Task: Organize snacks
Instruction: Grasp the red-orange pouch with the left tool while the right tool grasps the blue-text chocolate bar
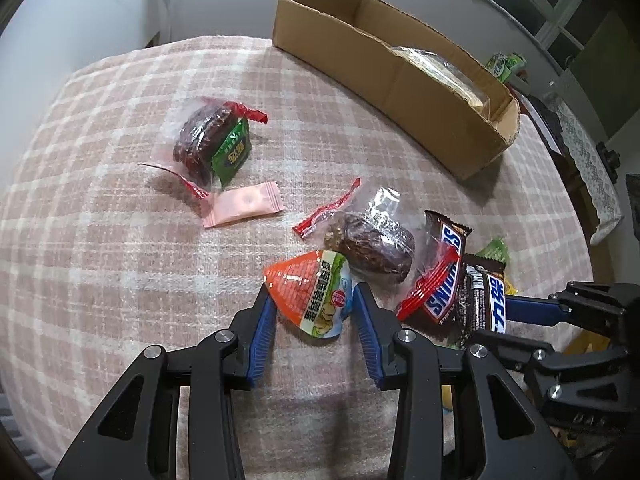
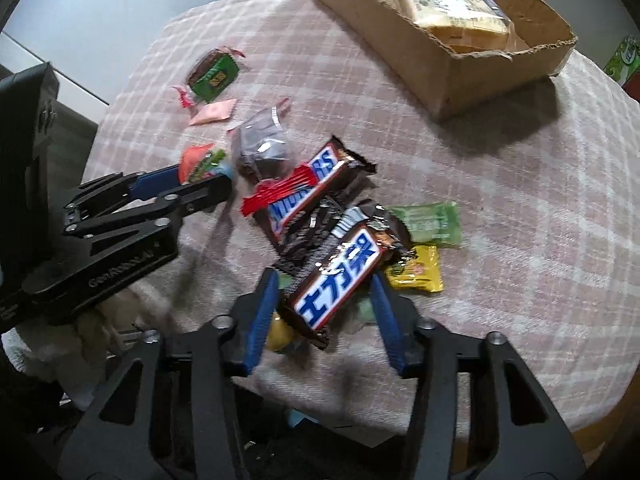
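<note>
A glossy orange cone-shaped plastic snack packet (image 1: 310, 294) with a white printed end lies on the pink plaid cloth-covered counter (image 1: 120, 208), between the blue ribbed fingers of the left hand-held gripper (image 1: 314, 300), which stands spread around it, not visibly clamped. The right hand-held gripper (image 2: 324, 290) is likewise spread, straddling a crinkled brown chocolate bar wrapper (image 2: 340, 276) with white Chinese lettering on blue. Beside it lies a brown SNICKERS bar (image 2: 308, 188). A torn corrugated cardboard box (image 1: 400, 76) sits beyond
</note>
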A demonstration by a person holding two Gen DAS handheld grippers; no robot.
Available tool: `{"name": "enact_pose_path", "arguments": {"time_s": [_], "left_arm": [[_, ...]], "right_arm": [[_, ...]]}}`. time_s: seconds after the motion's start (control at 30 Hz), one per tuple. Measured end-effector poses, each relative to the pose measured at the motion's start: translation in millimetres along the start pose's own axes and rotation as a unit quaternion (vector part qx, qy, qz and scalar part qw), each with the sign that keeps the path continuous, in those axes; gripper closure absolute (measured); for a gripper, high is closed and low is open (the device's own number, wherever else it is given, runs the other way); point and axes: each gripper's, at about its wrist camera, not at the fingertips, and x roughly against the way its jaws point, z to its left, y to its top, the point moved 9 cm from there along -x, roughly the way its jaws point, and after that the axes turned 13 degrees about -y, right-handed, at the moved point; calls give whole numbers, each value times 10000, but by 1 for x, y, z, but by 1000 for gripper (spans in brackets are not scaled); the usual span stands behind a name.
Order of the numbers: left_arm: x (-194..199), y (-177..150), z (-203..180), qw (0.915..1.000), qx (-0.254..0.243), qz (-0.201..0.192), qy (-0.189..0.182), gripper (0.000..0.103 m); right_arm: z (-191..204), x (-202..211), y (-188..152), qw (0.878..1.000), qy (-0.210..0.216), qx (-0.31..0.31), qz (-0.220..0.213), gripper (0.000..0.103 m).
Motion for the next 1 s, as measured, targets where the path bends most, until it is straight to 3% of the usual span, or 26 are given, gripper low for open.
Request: {"name": "enact_pose_path", "arguments": {"time_s": [0.1,0.17,0.83,1.0], "left_arm": [[-1,2,0,10000,-63,-11,17,68],[-1,4,3,9999,-65,-47,68,77],[22,0,17,9992,167,-337,-154,79],[13,-2,17,9995,188,-232,-125,79]], "right_arm": [[-7,-2,0,10000,51,-34,52,66],[-9,-2,0,9999,95,-39,44,67],[-30,16,2,9980,360,-448,-276,73],[-26,5,4,9996,165,-225,-73,73]]}}
